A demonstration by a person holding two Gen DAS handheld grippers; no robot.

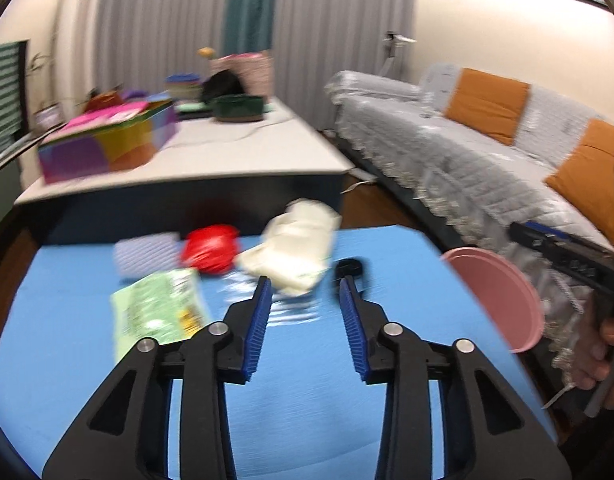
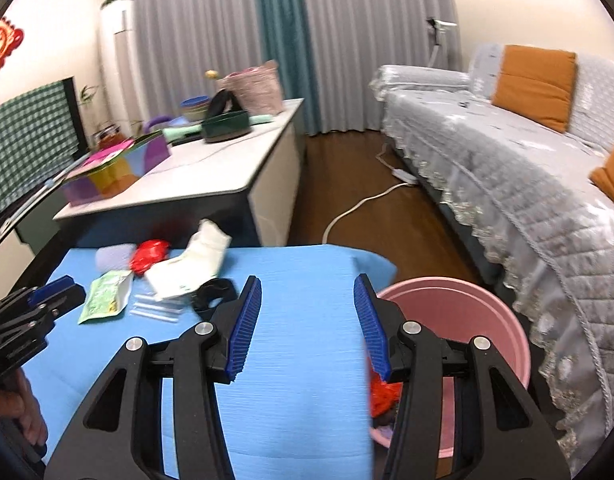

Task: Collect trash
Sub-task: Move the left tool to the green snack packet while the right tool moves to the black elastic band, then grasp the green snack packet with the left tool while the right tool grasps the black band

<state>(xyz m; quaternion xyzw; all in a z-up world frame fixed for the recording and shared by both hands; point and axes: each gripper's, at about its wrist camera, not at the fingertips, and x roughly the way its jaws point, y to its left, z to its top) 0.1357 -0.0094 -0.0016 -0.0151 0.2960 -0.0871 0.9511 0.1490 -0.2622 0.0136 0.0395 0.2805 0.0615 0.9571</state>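
Note:
Trash lies at the far end of a blue mat (image 1: 307,400): a white crumpled bag (image 1: 295,244), a red bag (image 1: 211,252), a green packet (image 1: 159,308), a lilac pouch (image 1: 147,256), clear plastic strips (image 1: 283,308) and a black ring-shaped piece (image 1: 349,268). My left gripper (image 1: 305,284) is open and empty, just short of the white bag. My right gripper (image 2: 307,282) is open and empty above the mat's right edge. A pink bin (image 2: 459,316) stands to the right, with red trash (image 2: 383,396) inside. The same pile shows in the right wrist view (image 2: 187,264).
A white-topped table (image 1: 235,152) with a colourful box (image 1: 107,148) and bags stands behind the mat. A grey-covered sofa (image 2: 507,168) with orange cushions runs along the right. A white cable (image 2: 359,204) lies on the wooden floor.

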